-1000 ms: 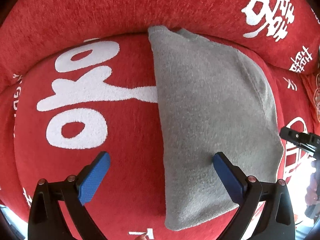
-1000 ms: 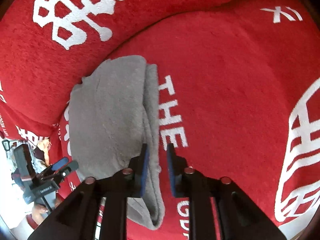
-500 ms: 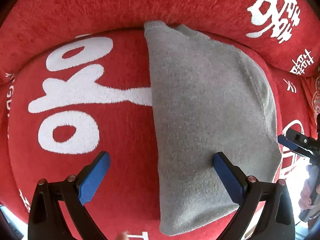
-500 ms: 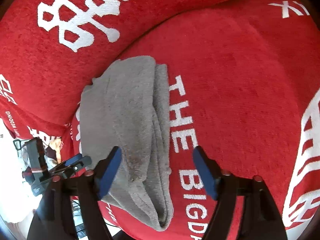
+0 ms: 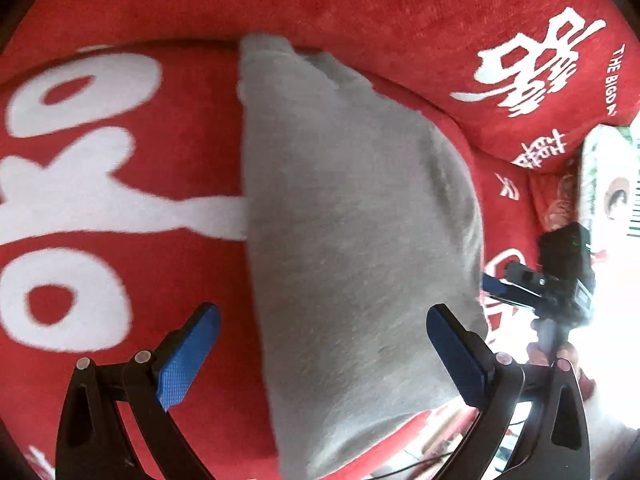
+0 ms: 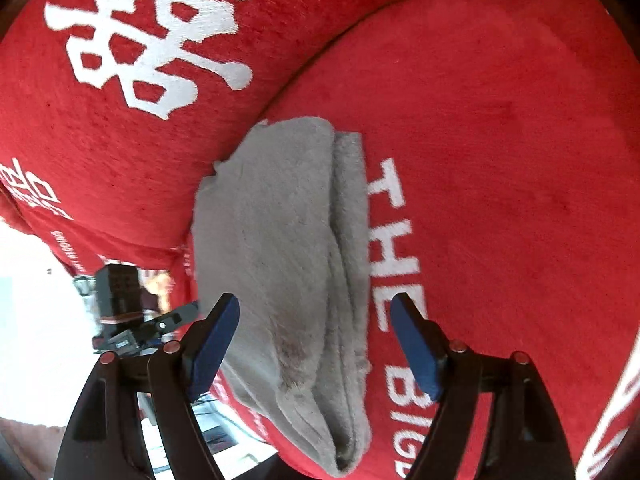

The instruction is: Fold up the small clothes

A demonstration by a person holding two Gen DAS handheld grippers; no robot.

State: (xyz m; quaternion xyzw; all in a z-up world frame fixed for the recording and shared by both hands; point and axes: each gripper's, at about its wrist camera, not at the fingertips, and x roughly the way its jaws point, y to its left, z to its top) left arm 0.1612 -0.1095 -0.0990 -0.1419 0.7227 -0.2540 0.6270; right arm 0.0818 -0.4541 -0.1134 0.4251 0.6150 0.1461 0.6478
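Note:
A grey folded garment (image 5: 352,220) lies lengthwise on the red sofa seat (image 5: 192,276), its far end against the backrest. My left gripper (image 5: 324,344) hovers open over its near half, the left pad above the red seat and the right pad above the cloth near its right edge. In the right wrist view the garment (image 6: 280,240) shows stacked folded edges along its right side. My right gripper (image 6: 316,336) stands open astride the near end, nothing pressed between the pads. Each gripper shows in the other's view: the right one (image 5: 504,286), the left one (image 6: 176,314).
The red backrest (image 5: 360,8) with white lettering curves behind the garment. The seat's front edge (image 6: 288,456) drops off just under both grippers, with cables and floor clutter below. A printed box or bag (image 5: 608,184) sits past the seat's right end.
The right gripper's jaws went from a narrow gap to wide apart. Both grippers dropped closer to the garment and tipped further down; the garment itself lies as before.

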